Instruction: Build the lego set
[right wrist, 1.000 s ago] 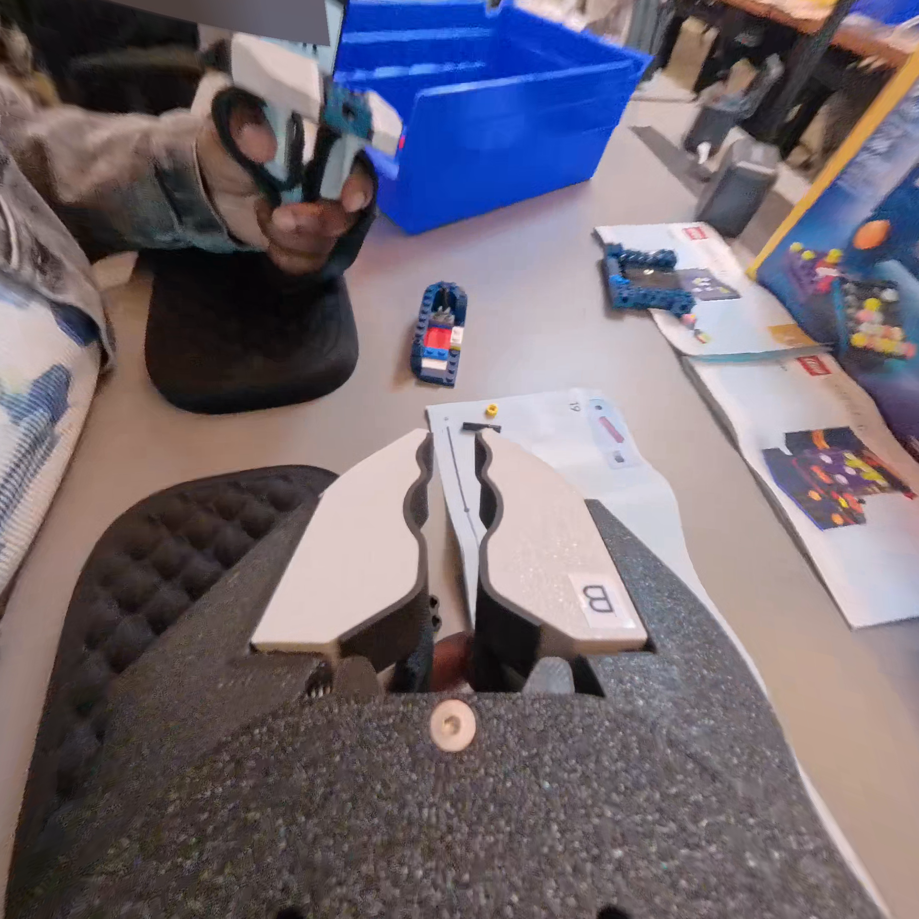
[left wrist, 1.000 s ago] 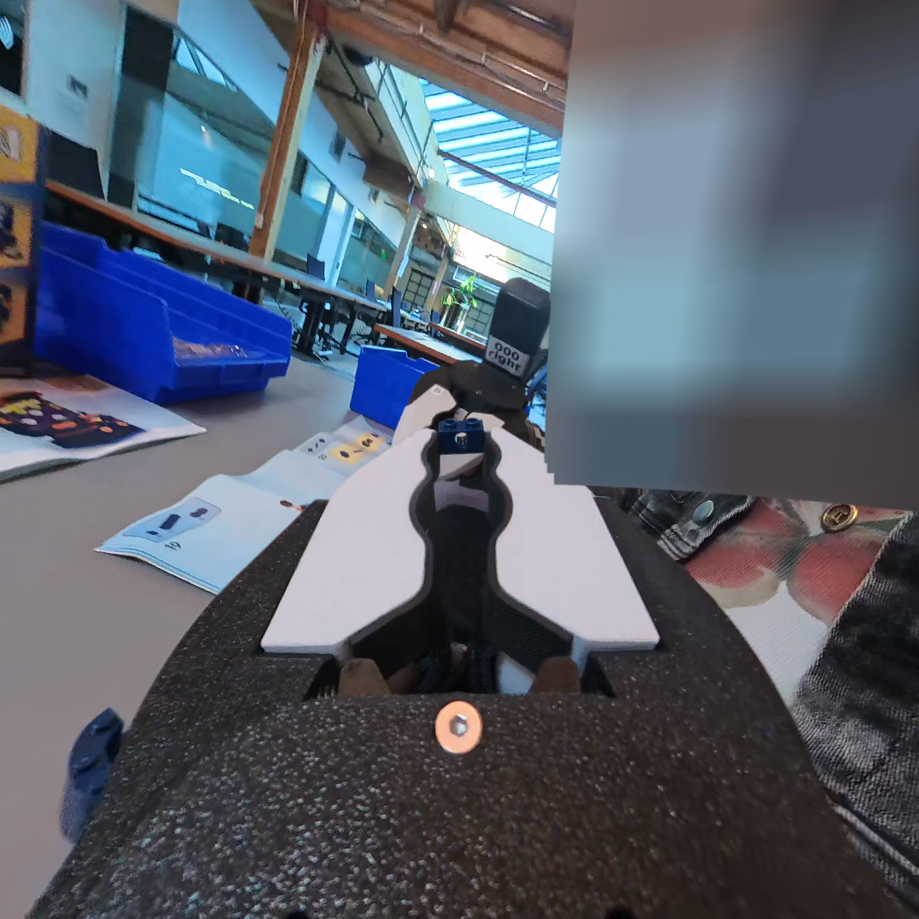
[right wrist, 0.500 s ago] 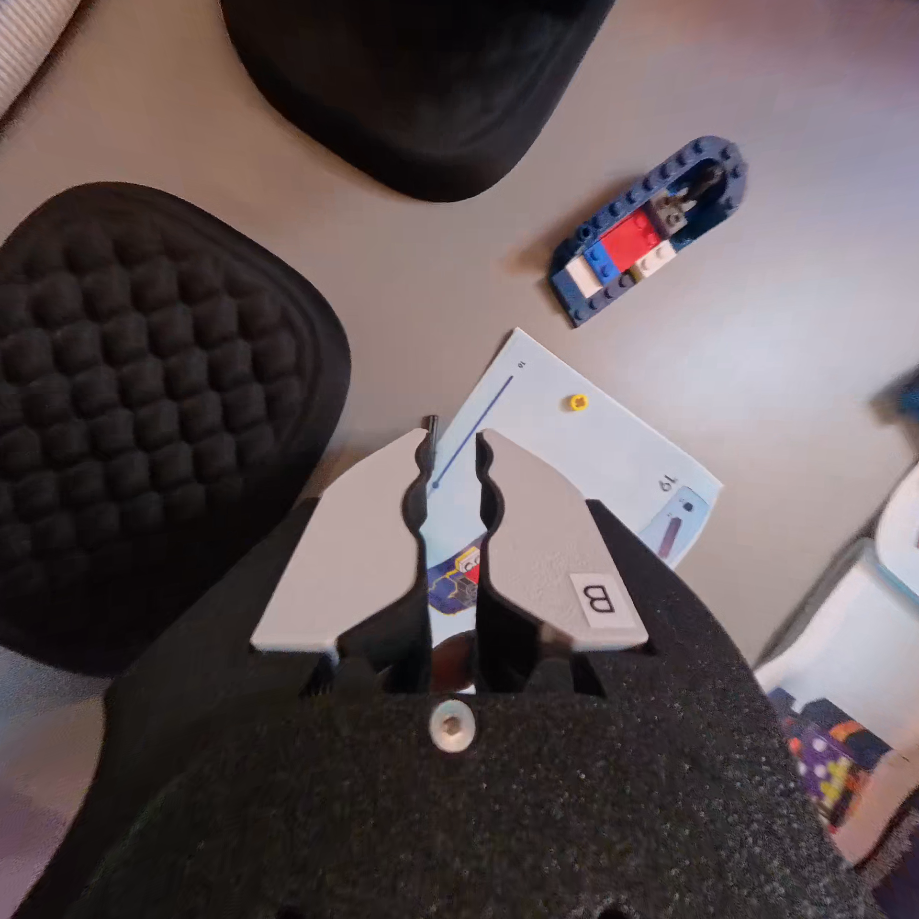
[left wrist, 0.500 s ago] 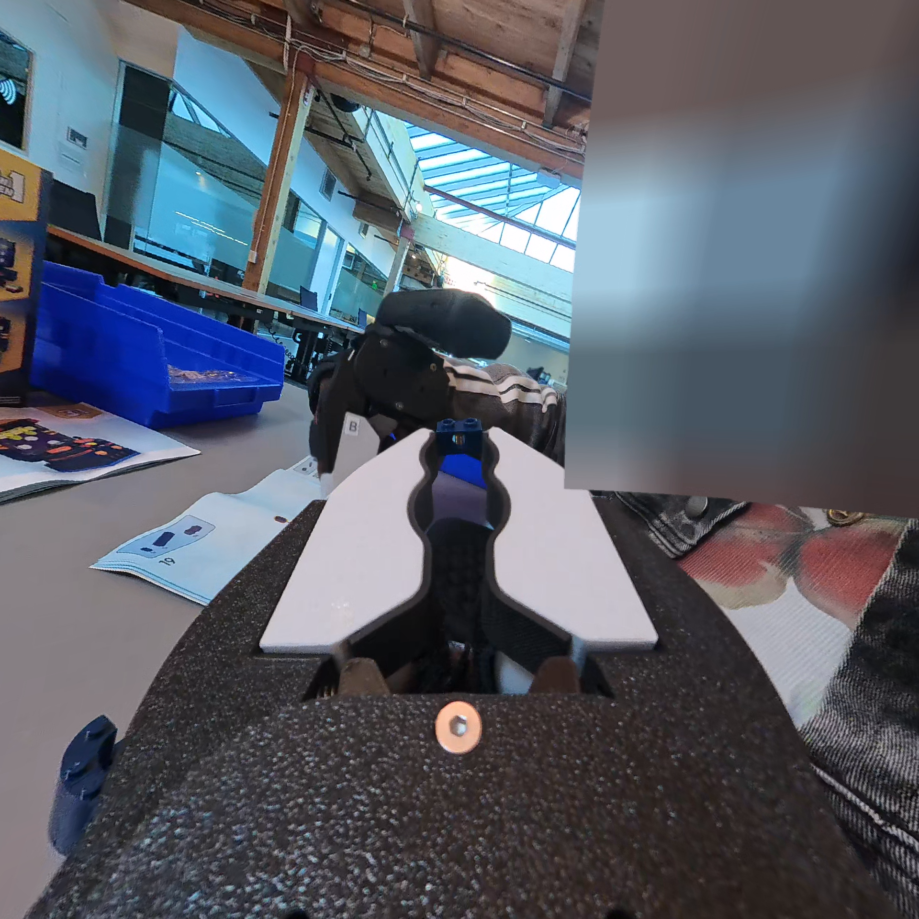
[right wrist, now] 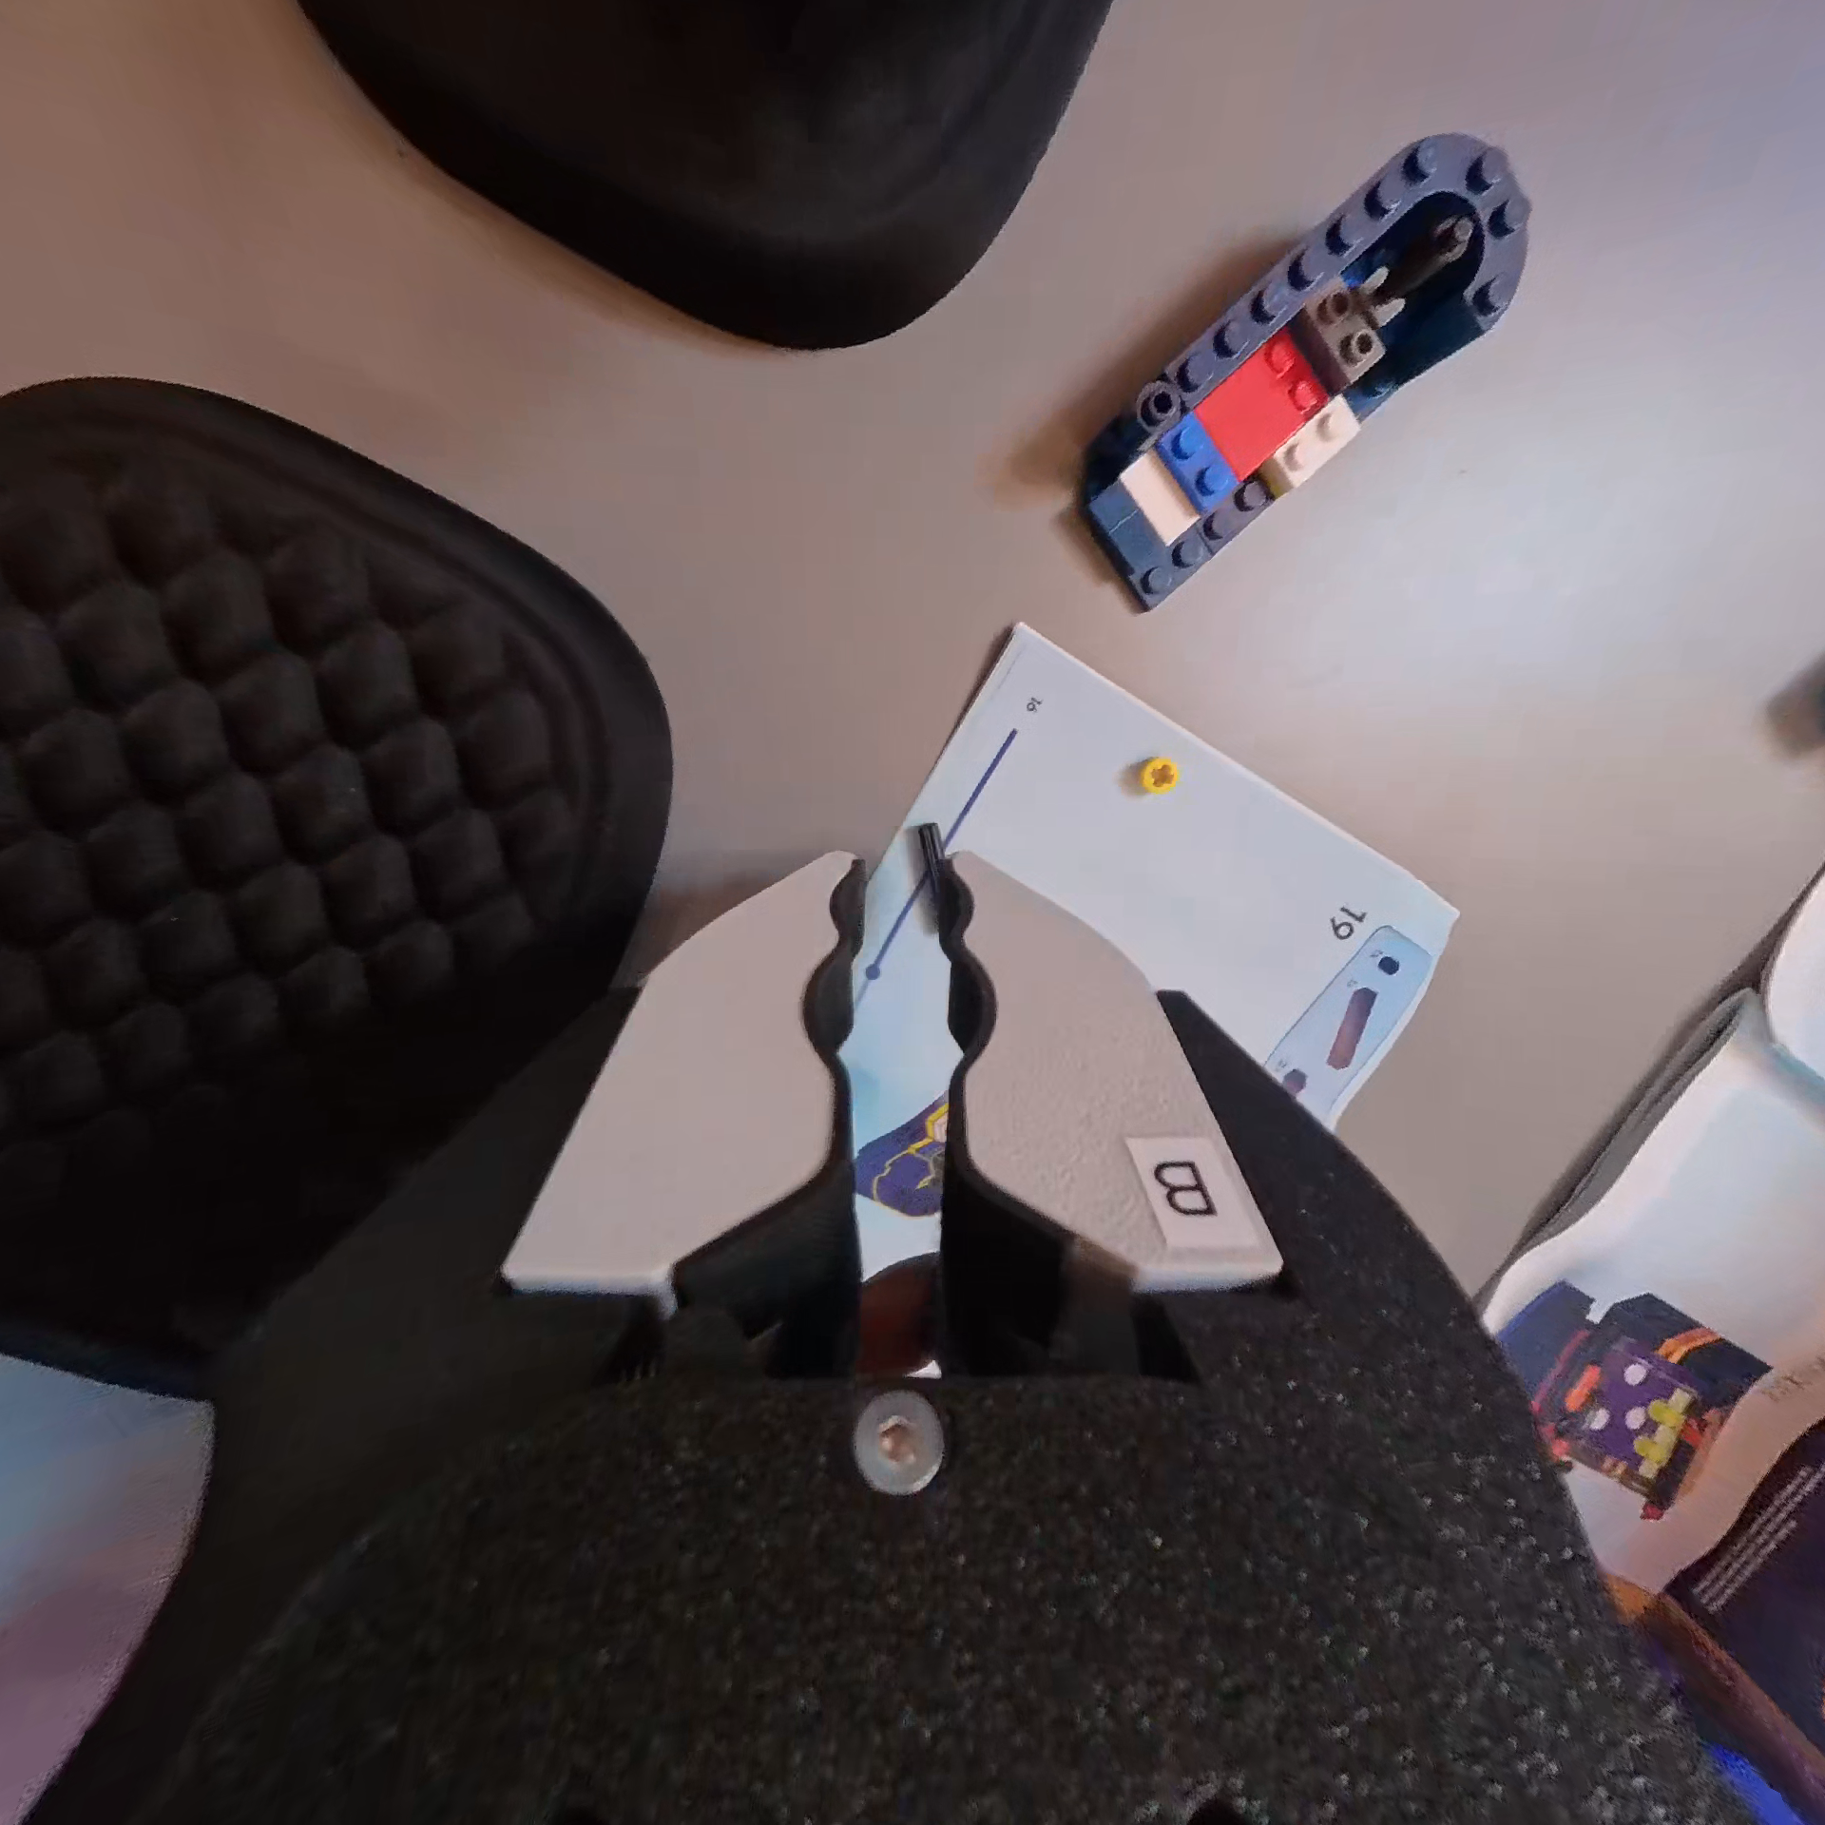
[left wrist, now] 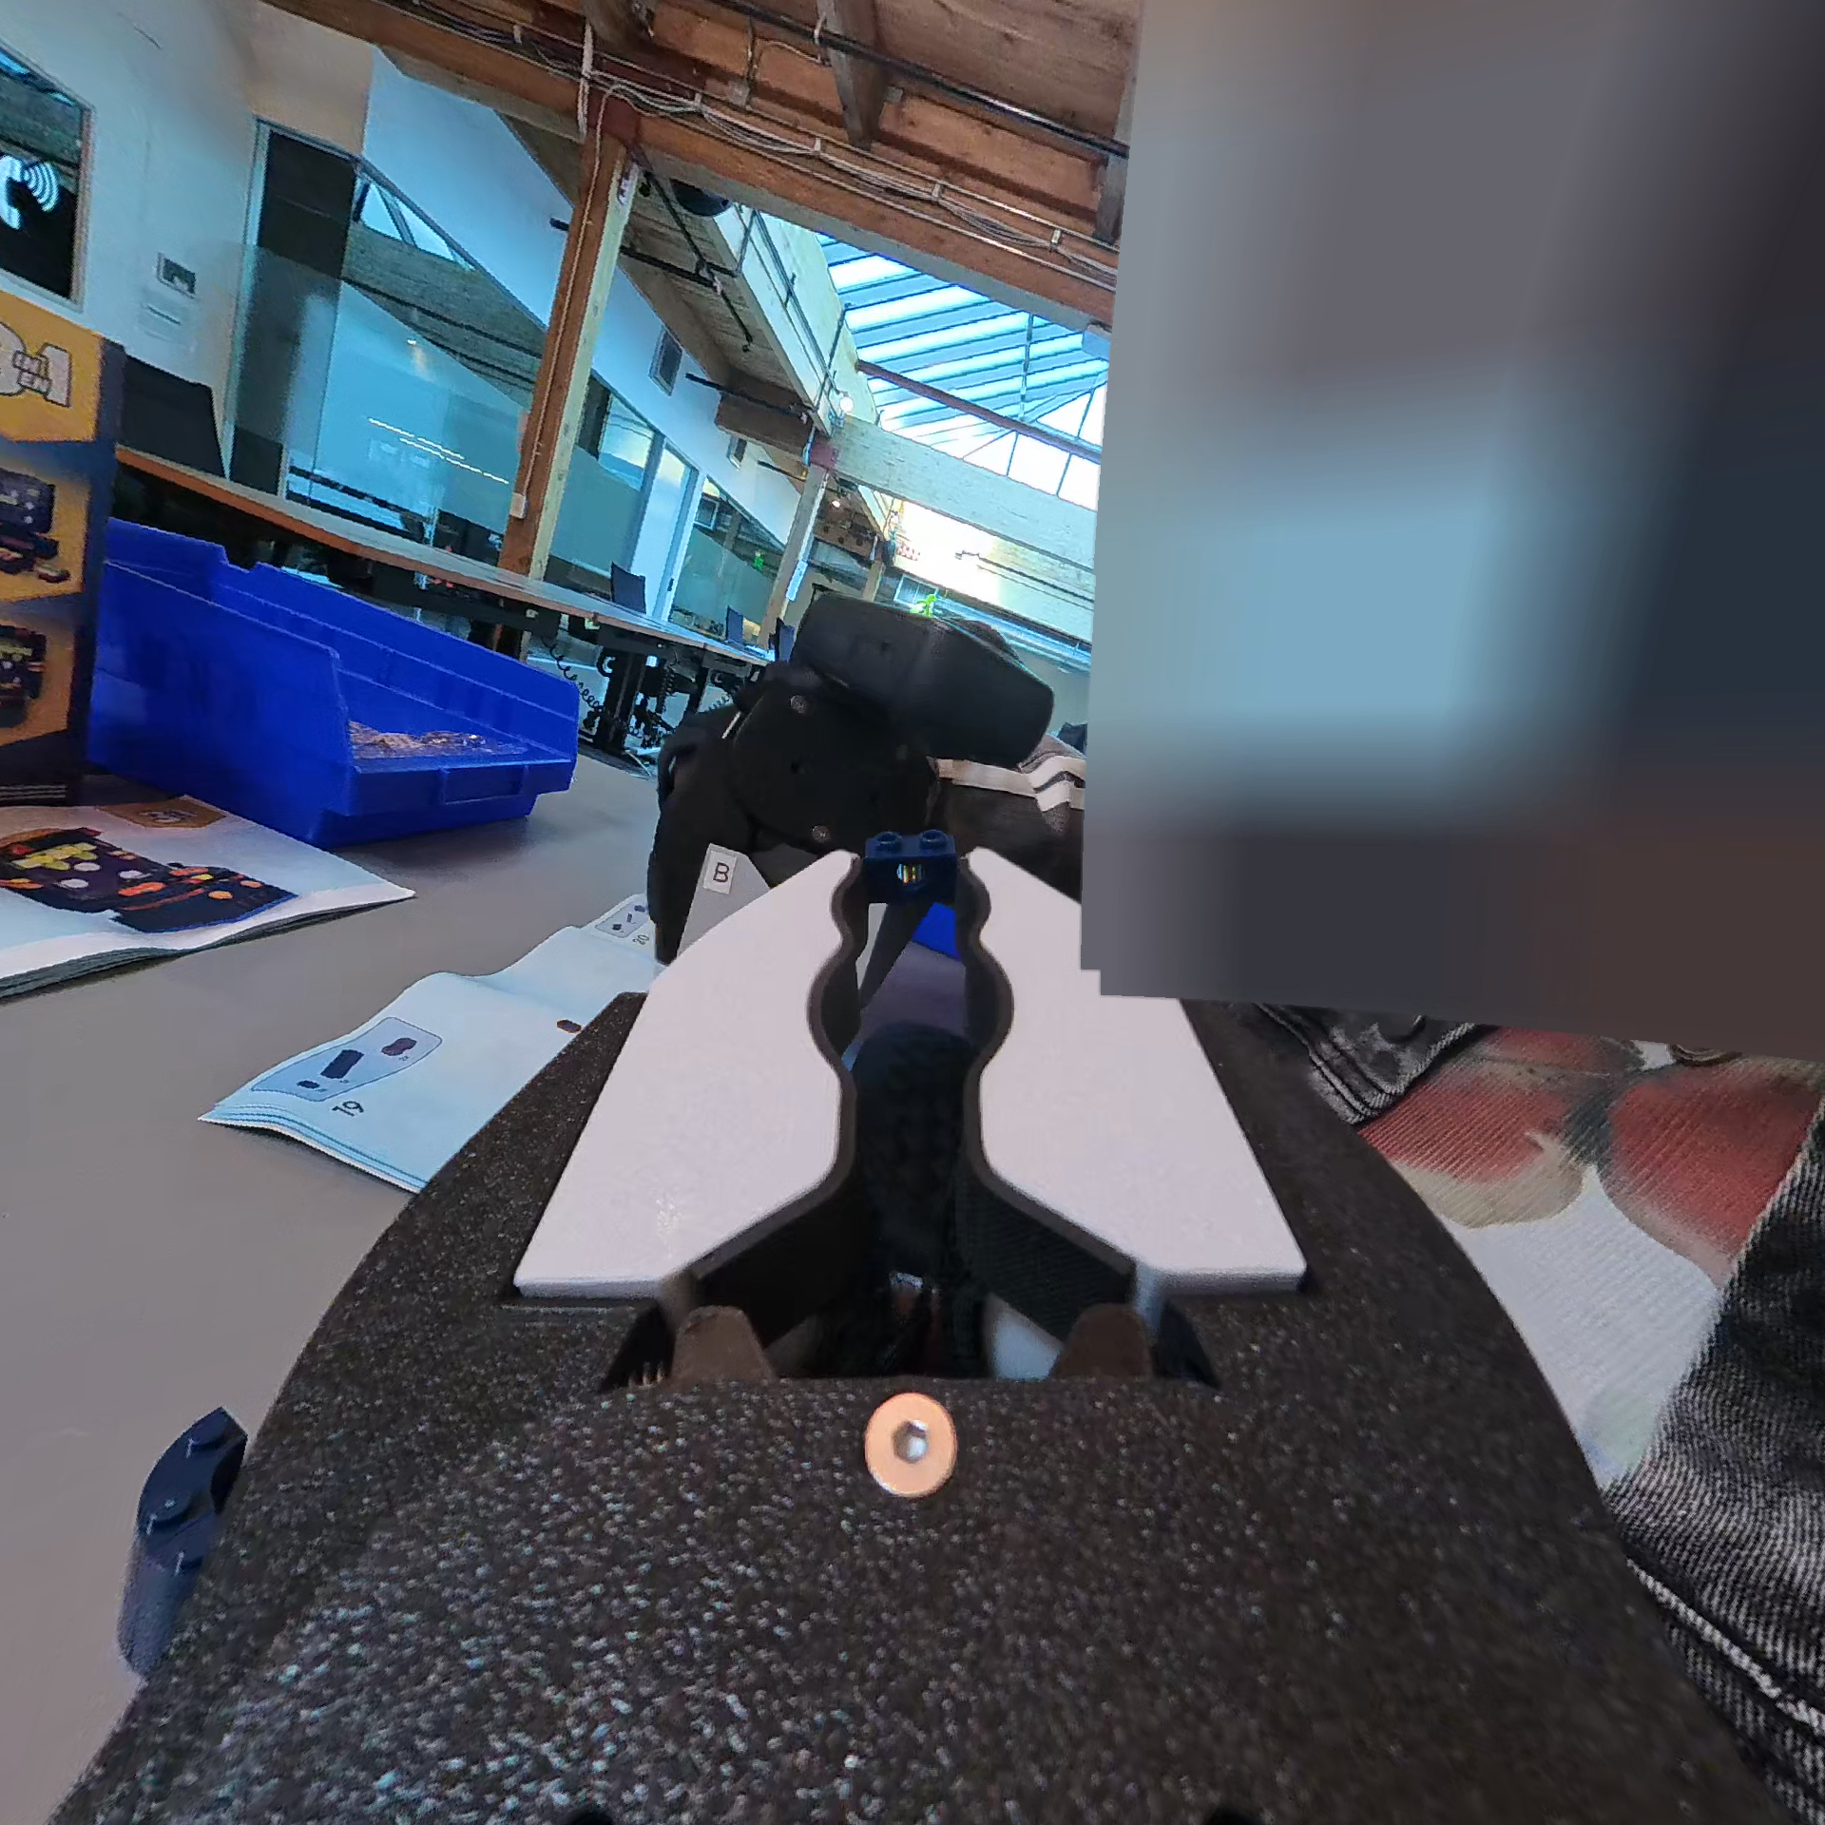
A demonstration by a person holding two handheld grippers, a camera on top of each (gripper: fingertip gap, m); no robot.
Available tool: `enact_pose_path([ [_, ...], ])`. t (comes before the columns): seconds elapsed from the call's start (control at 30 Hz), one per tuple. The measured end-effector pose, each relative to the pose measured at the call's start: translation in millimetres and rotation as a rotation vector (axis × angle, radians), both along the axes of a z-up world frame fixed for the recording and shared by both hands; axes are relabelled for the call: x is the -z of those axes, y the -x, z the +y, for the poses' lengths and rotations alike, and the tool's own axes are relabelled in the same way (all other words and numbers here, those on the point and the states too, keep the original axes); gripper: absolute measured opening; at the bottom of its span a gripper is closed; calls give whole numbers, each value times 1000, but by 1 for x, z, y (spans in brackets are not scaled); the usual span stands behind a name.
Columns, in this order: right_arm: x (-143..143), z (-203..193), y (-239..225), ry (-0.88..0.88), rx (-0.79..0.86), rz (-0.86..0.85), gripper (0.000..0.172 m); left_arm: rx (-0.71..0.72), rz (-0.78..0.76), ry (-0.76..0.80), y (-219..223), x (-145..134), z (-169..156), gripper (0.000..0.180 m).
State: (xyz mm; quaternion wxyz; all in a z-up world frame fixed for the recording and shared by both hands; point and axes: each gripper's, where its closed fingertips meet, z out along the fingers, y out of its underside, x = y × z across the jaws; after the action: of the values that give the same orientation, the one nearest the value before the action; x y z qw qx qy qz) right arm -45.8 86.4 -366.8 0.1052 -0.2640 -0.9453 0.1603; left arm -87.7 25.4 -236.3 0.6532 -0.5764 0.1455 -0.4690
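We count two grippers. The left gripper [left wrist: 911, 874] is closed on one small dark-blue brick [left wrist: 910, 871], two studs on top, pinched at the very fingertips with both pads against its sides, held up above the grey table [left wrist: 148, 1136]. The right gripper [right wrist: 904, 869] points down at the table with its jaws a narrow gap apart; one thin black pin [right wrist: 932, 869] lies on the booklet page right against the inner edge of its right-hand fingertip, with a clear gap to the other pad, so we read it as not gripped. One round yellow piece [right wrist: 1157, 774] sits on the same open booklet [right wrist: 1234, 889], near the fingertips. One partly built dark-blue model [right wrist: 1304, 375] with one red, one blue and two white bricks lies on the table beyond the booklet. Two black cushioned pads: one dimpled [right wrist: 277, 839] just beside the right gripper, one smooth [right wrist: 711, 148] farther off. In the left wrist view we see one blue bin [left wrist: 326, 711], a second open booklet [left wrist: 148, 889] and one printed box [left wrist: 39, 553] standing beside the bin.
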Motion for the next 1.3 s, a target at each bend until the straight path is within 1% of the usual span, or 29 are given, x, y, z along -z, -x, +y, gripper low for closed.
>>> enact_pose_path([
  [0.5,10,3,12,-67,-119,-62,12,3,-6,6,0,0,0,16],
  [0.57,14,4,12,-83,-139,-83,9,6,-4,8,0,1,0,16],
  [0.6,16,4,12,-89,-144,-86,5,7,-3,8,-1,1,0,16],
  [0.7,16,5,14,-50,-132,-91,4,7,-1,7,-1,1,0,16],
  [0.73,15,8,15,-52,-123,-58,4,7,-1,7,-1,1,0,16],
  [0.77,9,11,20,-35,-94,13,4,6,-3,6,-1,1,0,16],
  [0.8,-6,11,25,40,-42,105,4,4,-6,6,0,1,1,16],
  [0.83,-30,12,32,152,29,225,4,1,-8,5,0,1,0,16],
  [0.9,-97,24,39,396,184,537,4,-3,-12,2,1,0,0,16],
  [0.97,-165,40,23,645,304,848,4,-6,-10,-9,1,-1,0,16],
  [1.0,-190,48,10,743,349,980,4,-7,-8,-13,0,-1,0,16],
  [1.03,-208,53,-5,817,381,1090,4,-7,-6,-17,0,-1,0,16],
  [1.1,-232,55,-35,939,423,1276,4,-14,1,-29,-1,-2,0,16],
  [1.17,-249,53,-66,1078,440,1425,4,-35,2,-45,-1,-7,0,16],
  [1.23,-260,52,-94,1214,459,1545,4,-42,-29,-45,-3,-17,-1,16],
  [1.3,-263,51,-119,1318,457,1656,4,-13,-93,-68,-13,-36,-7,16],
])
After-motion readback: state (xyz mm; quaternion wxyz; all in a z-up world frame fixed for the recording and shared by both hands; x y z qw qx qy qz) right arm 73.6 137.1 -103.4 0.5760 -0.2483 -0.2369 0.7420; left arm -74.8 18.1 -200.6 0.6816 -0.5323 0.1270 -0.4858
